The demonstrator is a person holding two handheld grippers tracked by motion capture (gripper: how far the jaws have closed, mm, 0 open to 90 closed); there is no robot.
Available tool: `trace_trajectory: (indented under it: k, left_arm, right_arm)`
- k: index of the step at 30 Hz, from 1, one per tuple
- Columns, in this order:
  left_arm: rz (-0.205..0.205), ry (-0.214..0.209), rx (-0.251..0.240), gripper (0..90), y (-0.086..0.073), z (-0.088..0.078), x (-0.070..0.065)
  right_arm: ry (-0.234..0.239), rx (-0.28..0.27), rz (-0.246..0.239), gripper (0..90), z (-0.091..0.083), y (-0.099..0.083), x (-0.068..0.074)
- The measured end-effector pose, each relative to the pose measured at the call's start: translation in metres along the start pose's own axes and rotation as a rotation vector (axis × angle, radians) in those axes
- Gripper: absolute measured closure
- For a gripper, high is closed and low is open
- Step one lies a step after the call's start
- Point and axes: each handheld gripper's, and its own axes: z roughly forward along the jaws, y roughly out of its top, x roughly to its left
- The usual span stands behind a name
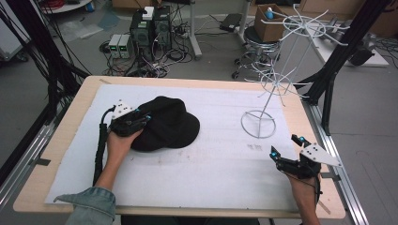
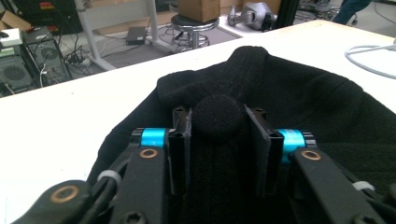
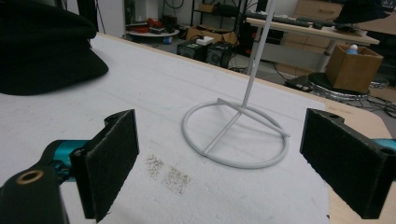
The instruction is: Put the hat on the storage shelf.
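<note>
Left gripper [image 1: 141, 119]: your left hand [image 1: 119, 140] holds it at the left side of the black hat [image 1: 166, 124]. In the left gripper view its two jaws are pressed on a raised fold of the hat's cloth [image 2: 218, 116], so it is pinching the hat.
Right gripper [image 1: 287, 147]: you hold it at the near right corner of the table, above the white mat [image 1: 211, 173]. Its jaws are spread wide and nothing is between them.
Black hat: it lies on the white mat, left of the middle, with its brim to the right.
White wire stand [image 1: 274, 84]: it stands upright at the far right of the mat, well apart from the hat. Its round base ring [image 3: 236, 135] lies flat on the mat, just in front of your right gripper.
Mat surface: some small grey specks [image 3: 168, 175] are on it, between the right gripper and the base ring.
Table [image 1: 75, 108]: it has a light wooden edge all around the mat.
</note>
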Motion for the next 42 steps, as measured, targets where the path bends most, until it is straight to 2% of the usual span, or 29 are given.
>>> trace_trajectory:
  k: [7, 12, 15, 21, 28, 33, 35, 42]
  left_arm:
    - [0.010, -0.023, -0.061, 71.8, 0.004, -0.005, -0.001]
    - [0.010, -0.052, -0.113, 72.8, 0.006, -0.009, -0.001]
    - [-0.007, -0.075, -0.152, 72.9, 0.008, -0.012, 0.000]
    - [0.008, -0.112, -0.217, 73.1, 0.012, -0.017, -0.002]
    - [-0.002, -0.141, -0.264, 73.2, 0.017, -0.022, -0.004]
    - [-0.005, -0.143, -0.300, 73.3, 0.021, -0.028, -0.005]
    - [0.004, -0.140, -0.290, 73.4, 0.025, -0.030, -0.005]
    - [0.038, -0.172, -0.328, 73.5, 0.039, -0.037, -0.012]
  right_arm:
    - [0.001, -0.001, 0.000, 10.8, 0.000, 0.000, 0.000]
    - [-0.001, 0.001, 0.004, 10.8, 0.000, 0.000, 0.000]
    - [-0.001, 0.000, 0.003, 10.9, 0.000, 0.000, 0.000]
    - [-0.001, 0.000, 0.000, 10.9, -0.001, 0.000, -0.001]
    - [-0.003, -0.005, 0.004, 10.8, -0.001, 0.000, -0.001]
    - [-0.002, -0.006, 0.010, 10.8, -0.001, 0.000, -0.002]
    - [-0.001, -0.009, 0.009, 10.8, -0.001, 0.000, -0.002]
    - [-0.002, -0.009, 0.012, 10.8, -0.001, 0.000, -0.002]
